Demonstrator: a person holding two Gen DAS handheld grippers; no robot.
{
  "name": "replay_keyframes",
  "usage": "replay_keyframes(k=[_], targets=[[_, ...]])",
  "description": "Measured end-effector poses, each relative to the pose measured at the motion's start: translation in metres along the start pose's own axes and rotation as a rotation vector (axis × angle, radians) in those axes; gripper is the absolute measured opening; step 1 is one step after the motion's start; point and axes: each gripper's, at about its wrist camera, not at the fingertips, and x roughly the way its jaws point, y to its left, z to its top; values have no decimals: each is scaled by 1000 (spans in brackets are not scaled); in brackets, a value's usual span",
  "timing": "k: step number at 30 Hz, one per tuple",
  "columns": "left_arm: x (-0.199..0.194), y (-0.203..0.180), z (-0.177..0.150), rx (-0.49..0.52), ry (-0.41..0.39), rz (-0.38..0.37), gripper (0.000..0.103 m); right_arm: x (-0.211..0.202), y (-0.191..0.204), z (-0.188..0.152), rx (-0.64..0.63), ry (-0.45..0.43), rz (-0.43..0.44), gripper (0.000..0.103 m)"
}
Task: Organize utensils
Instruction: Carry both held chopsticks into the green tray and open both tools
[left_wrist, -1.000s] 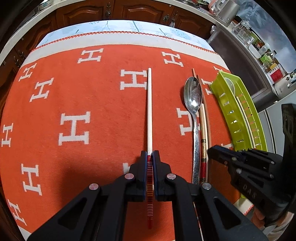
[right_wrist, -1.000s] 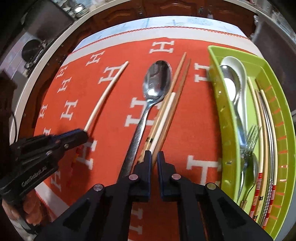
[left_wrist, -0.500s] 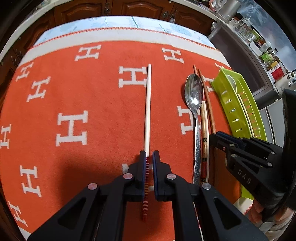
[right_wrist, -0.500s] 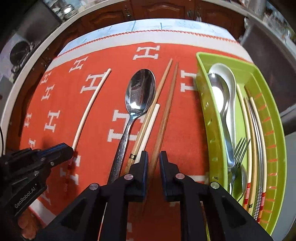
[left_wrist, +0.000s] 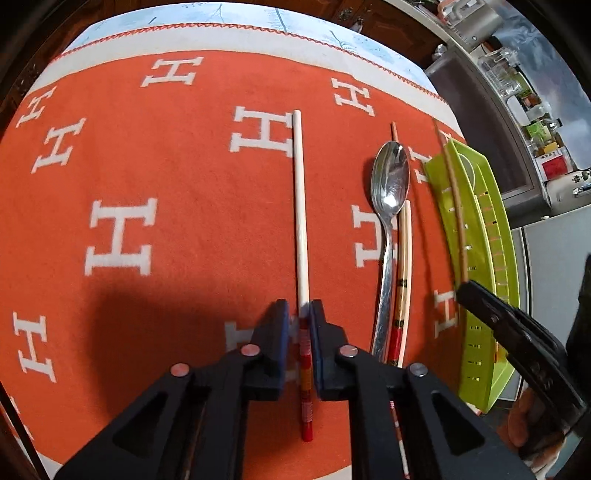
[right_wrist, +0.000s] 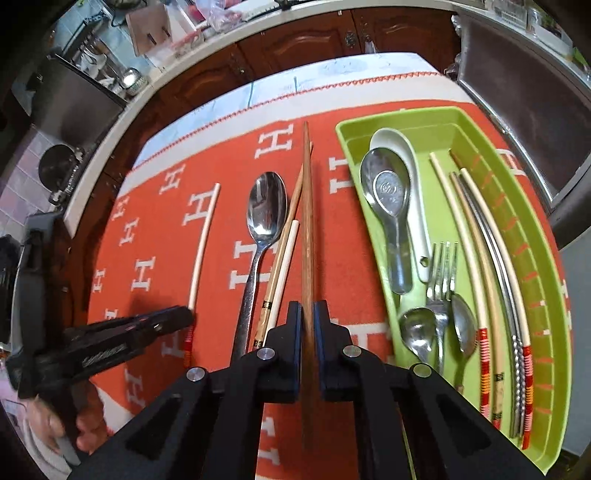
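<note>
Left tool (left_wrist: 298, 314) pointing steeply down, jaws just eased slightly apart, right tool (right_wrist: 307, 314) clamped shut, angled down

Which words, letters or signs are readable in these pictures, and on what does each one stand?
"H": white letter, repeated across the orange cloth.
Label on the left gripper: blurred, unreadable.
Black mark on the pale chopstick: too small.
Round stamp on the metal spoon in the tray: unreadable.
</note>
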Motion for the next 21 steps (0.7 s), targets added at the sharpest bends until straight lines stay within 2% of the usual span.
replay_keyframes(k=[1, 3, 5, 8, 10, 11, 12, 17, 21], targets=[[0, -2, 2, 2, 5, 7, 15, -5, -2, -2, 2, -5, 6, 6], [-1, -8, 6, 21, 11, 27, 33, -10, -5, -6, 6, -12, 14, 6], [0, -15, 8, 40, 14, 57, 46, -13, -7, -9, 13, -16, 22, 6], [3, -29, 7, 93, -3, 137, 49, -18, -12, -14, 23, -27, 35, 6], [5, -37, 2, 134, -39, 199, 37, -20, -15, -17, 27, -36, 40, 6], [4, -39, -1, 155, -72, 246, 17, -21, -16, -18, 29, -39, 44, 6], [4, -41, -3, 165, -91, 260, 6, -21, -17, -19, 30, -40, 46, 6], [-5, -28, -15, 109, -178, 203, 3, -28, -28, -28, 44, -54, 72, 6], [-27, -35, -22, 88, -221, 152, 3, -43, -38, -30, 58, -78, 96, 6]])
